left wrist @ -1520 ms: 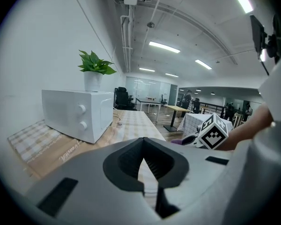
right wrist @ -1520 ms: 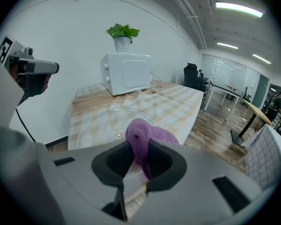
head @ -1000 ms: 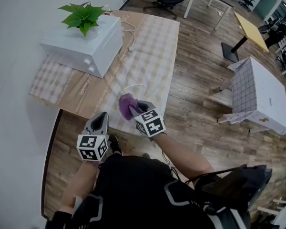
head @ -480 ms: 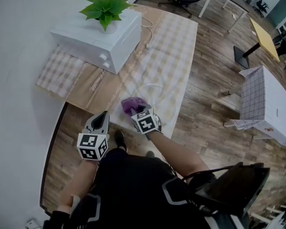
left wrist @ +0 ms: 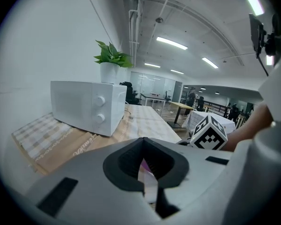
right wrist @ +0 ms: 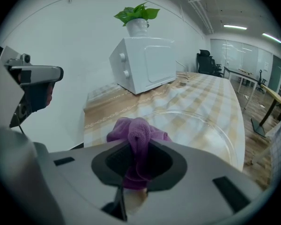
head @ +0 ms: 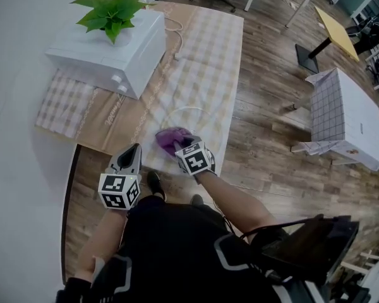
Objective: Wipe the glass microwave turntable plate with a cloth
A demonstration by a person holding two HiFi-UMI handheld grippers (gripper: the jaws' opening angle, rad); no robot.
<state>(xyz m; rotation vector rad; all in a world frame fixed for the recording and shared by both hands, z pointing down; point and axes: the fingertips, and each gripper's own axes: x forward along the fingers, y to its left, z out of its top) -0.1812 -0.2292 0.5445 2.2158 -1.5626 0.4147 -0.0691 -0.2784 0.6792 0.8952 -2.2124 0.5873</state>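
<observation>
The clear glass turntable plate (head: 194,111) lies on the checked tablecloth near the table's front edge; its rim shows plainly in the right gripper view (right wrist: 210,125). My right gripper (head: 182,146) is shut on a bunched purple cloth (head: 170,137), which rests on the plate's near left part. In the right gripper view the cloth (right wrist: 138,135) sticks up from between the jaws. My left gripper (head: 133,150) hangs off the table's front corner, left of the plate, with its jaws together and nothing in them (left wrist: 143,162).
A white microwave (head: 107,52) with a potted green plant (head: 110,14) on top stands at the table's back left. A white cord (head: 174,43) lies behind it. Wooden floor, a small checked table (head: 341,118) and office chairs lie to the right.
The right gripper has slid the purple cloth a little across the plate's near left part. The left gripper has stayed beside the table corner. The head view has shifted.
</observation>
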